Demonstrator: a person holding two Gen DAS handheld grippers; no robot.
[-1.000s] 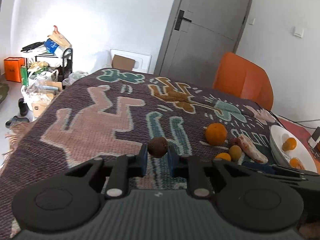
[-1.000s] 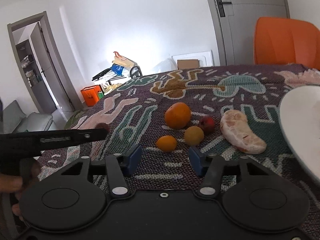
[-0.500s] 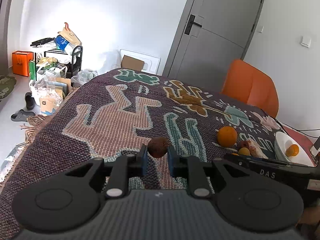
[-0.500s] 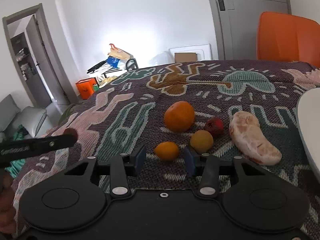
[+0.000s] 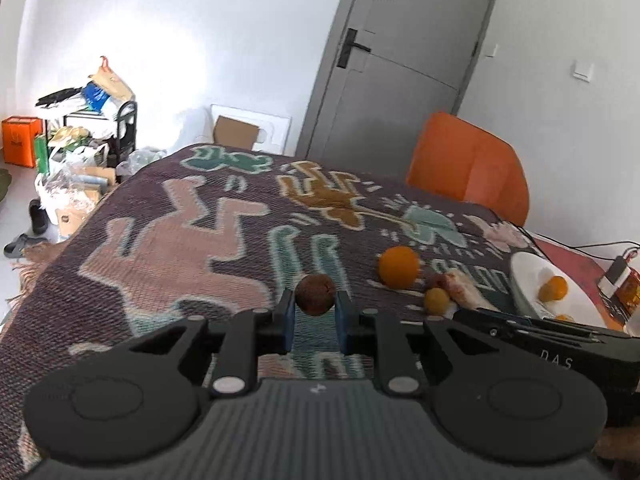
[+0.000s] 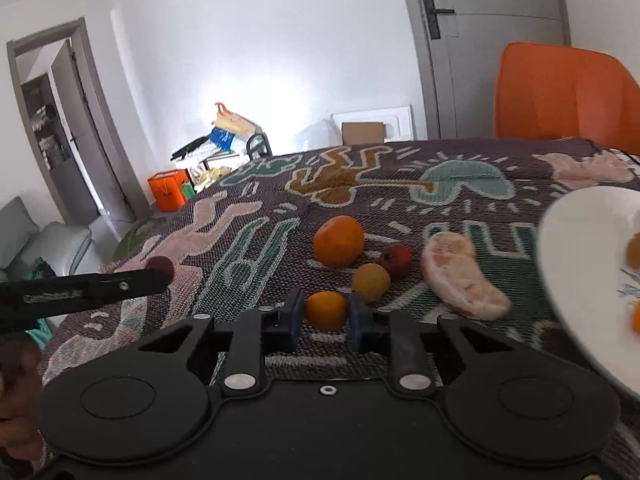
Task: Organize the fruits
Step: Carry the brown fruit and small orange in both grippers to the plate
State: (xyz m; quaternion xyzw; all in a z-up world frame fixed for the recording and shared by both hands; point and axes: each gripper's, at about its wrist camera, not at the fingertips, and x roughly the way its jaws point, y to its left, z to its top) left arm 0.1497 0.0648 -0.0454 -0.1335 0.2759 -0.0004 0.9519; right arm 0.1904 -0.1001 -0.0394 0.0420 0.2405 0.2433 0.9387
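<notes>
My left gripper (image 5: 315, 308) is shut on a small brown round fruit (image 5: 315, 293) and holds it above the patterned blanket (image 5: 168, 248). In the right wrist view my right gripper (image 6: 326, 316) is low over the blanket. Its jaws are closing on a small orange (image 6: 326, 310), and both blue pads touch its sides. Just beyond lie a yellow fruit (image 6: 371, 282), a small red fruit (image 6: 396, 260), a large orange (image 6: 338, 240) and a peeled citrus segment (image 6: 460, 280). A white plate (image 6: 580, 260) at the right holds a few orange fruits.
An orange chair (image 5: 468, 168) stands at the table's far side before a grey door (image 5: 400, 60). A cluttered rack (image 5: 92, 120) and bags sit on the floor at the left. A phone and cable (image 5: 616, 272) lie right of the plate (image 5: 524, 272).
My right gripper's jaws have narrowed from wide apart to touching the small orange, which now sits between them. My left gripper keeps its hold on the brown fruit.
</notes>
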